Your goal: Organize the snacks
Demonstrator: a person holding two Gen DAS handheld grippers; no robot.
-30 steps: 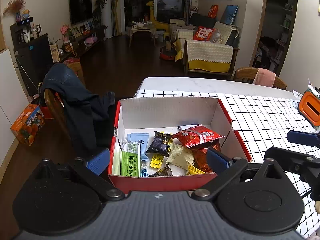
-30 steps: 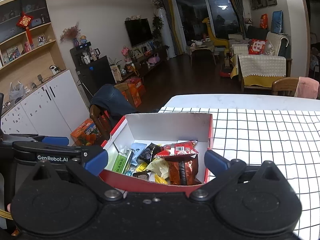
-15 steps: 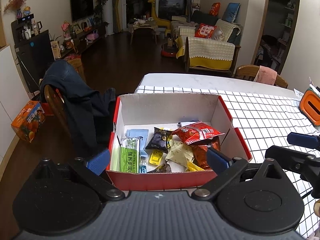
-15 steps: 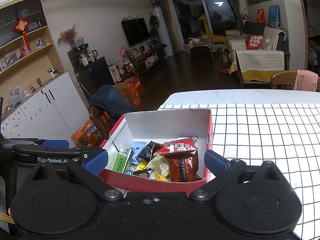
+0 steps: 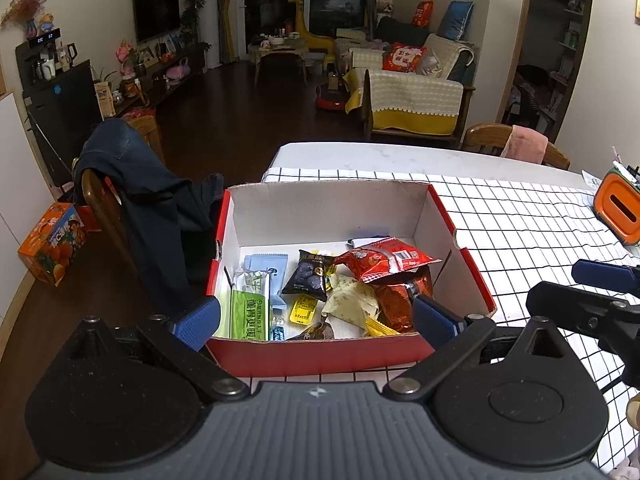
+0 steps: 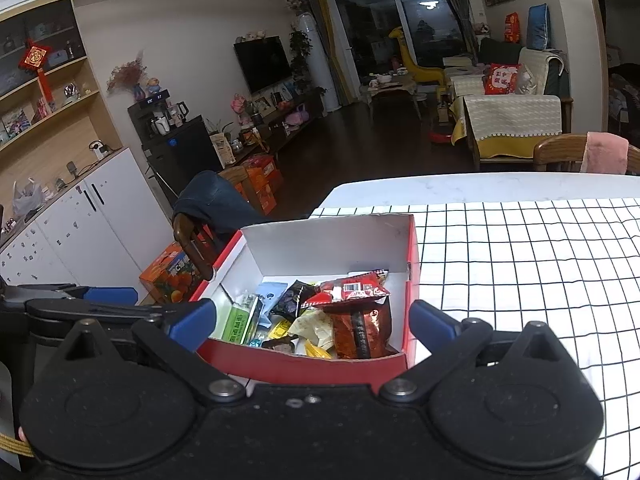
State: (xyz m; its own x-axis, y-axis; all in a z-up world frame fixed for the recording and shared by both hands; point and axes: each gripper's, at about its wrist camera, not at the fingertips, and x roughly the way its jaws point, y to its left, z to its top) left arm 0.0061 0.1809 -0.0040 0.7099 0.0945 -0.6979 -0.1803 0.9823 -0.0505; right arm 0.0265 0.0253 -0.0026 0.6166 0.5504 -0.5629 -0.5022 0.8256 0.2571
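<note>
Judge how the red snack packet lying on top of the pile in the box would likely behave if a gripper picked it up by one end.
The red snack packet looks like thin crinkled foil, so it would probably flex and droop rather than stay stiff. Its glossy surface suggests it could slip between the pads. It rests loosely atop other packets in the red box, so it likely lifts free easily and seems light.

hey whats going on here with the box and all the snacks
A person is holding a two-finger claw in each hand, both aimed at a red box on the checked tablecloth. The box holds loose snacks: a red packet on top, a dark packet, a green packet at the left. The left claw and the right claw are both open and empty, just short of the box. Nothing has been picked up yet.
</note>
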